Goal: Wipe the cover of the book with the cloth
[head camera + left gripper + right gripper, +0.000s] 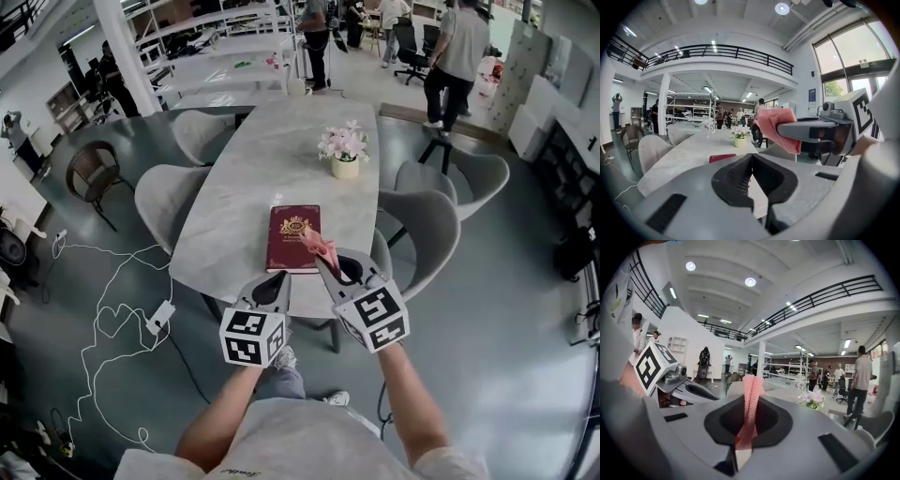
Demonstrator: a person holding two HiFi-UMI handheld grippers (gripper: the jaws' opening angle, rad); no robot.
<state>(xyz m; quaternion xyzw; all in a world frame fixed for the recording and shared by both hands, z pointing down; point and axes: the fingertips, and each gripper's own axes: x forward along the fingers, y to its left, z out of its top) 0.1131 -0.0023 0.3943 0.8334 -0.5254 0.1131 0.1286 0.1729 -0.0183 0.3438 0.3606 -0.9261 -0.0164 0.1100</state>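
Observation:
A dark red book [292,237] with a gold emblem lies flat near the front edge of the marble table [244,178]; a sliver of the book [723,158] shows past the left jaws. My right gripper [323,255] is shut on a pink cloth [317,243], which hangs over the book's right front corner. The cloth [751,399] stands pinched between the jaws in the right gripper view, and the cloth [777,127] shows in the left gripper view too. My left gripper [284,278] hovers at the table's front edge, just below the book, shut with nothing in it.
A small pot of pink flowers [344,151] stands on the table beyond the book. Grey chairs [422,220] ring the table on both sides. A white cable [112,319] trails over the floor at the left. People stand far off at the back.

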